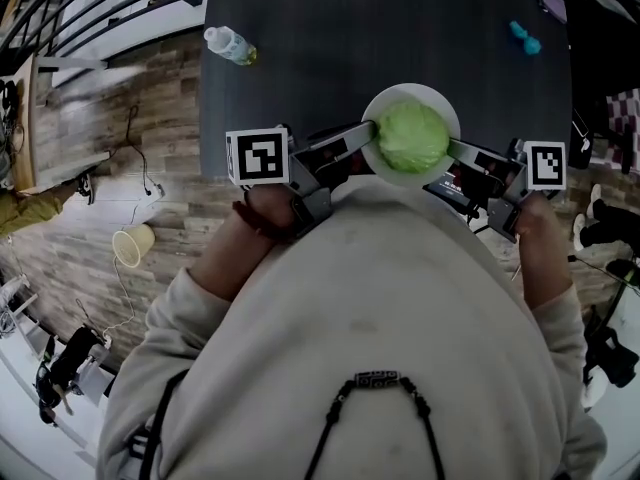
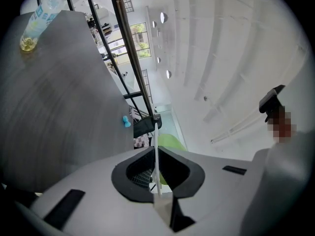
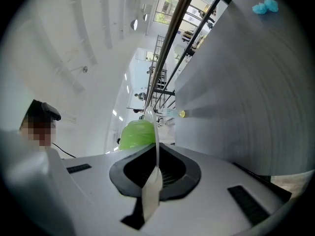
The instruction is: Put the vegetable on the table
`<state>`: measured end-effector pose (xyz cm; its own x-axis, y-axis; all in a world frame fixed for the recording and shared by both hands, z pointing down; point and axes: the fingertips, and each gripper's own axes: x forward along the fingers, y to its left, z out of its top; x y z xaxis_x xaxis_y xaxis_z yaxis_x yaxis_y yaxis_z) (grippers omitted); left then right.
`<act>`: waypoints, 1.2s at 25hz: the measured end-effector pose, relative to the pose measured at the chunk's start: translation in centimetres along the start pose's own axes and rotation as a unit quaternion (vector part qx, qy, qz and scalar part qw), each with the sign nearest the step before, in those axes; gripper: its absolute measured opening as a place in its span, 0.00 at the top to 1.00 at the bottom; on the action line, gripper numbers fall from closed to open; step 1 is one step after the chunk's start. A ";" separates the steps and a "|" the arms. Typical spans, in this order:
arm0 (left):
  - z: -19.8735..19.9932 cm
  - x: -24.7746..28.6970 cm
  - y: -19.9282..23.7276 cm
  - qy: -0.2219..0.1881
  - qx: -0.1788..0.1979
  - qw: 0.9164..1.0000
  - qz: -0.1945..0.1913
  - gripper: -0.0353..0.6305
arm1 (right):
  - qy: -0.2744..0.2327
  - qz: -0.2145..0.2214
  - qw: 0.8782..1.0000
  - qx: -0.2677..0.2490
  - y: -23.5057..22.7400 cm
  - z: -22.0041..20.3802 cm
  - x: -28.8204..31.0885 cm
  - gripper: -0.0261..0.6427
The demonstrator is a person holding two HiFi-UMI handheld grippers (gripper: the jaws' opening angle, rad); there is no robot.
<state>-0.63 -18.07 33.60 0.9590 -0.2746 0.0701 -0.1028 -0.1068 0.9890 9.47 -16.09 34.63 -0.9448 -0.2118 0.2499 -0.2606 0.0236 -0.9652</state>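
- Jaws of the left tool (image 1: 366,134) are pressed almost together, pinching the thin left rim of the round white plate (image 1: 398,178).
- Jaws of the right tool (image 1: 452,148) pinch the opposite rim the same way.
- Between them, the round pale-green leafy vegetable (image 1: 411,136) sits in the plate's middle, at 3 o'clock from the left tool's tip and 9 o'clock from the right's, about equally near both.
- The plate hangs over the near edge of the dark grey tabletop (image 1: 380,38); whether it touches, I cannot tell.
- Open surface lies toward 12 o'clock, so the set-down likely calls for both tools going forward together, kept level.
- Farther off, a clear plastic bottle (image 1: 230,45) lies at 11 o'clock and a small turquoise object (image 1: 524,38) at 1 o'clock.
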 end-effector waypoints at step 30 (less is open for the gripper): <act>-0.4 0.9 2.8 0.004 0.010 0.999 0.032 0.92 | 0.021 -0.010 1.000 0.016 -2.7 0.2 -0.2 0.92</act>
<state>0.04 -18.23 36.44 0.9524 -0.2742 0.1334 -0.1682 -0.1077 0.9798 10.41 -16.32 37.12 -0.9475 -0.1698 0.2708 -0.2730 -0.0108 -0.9620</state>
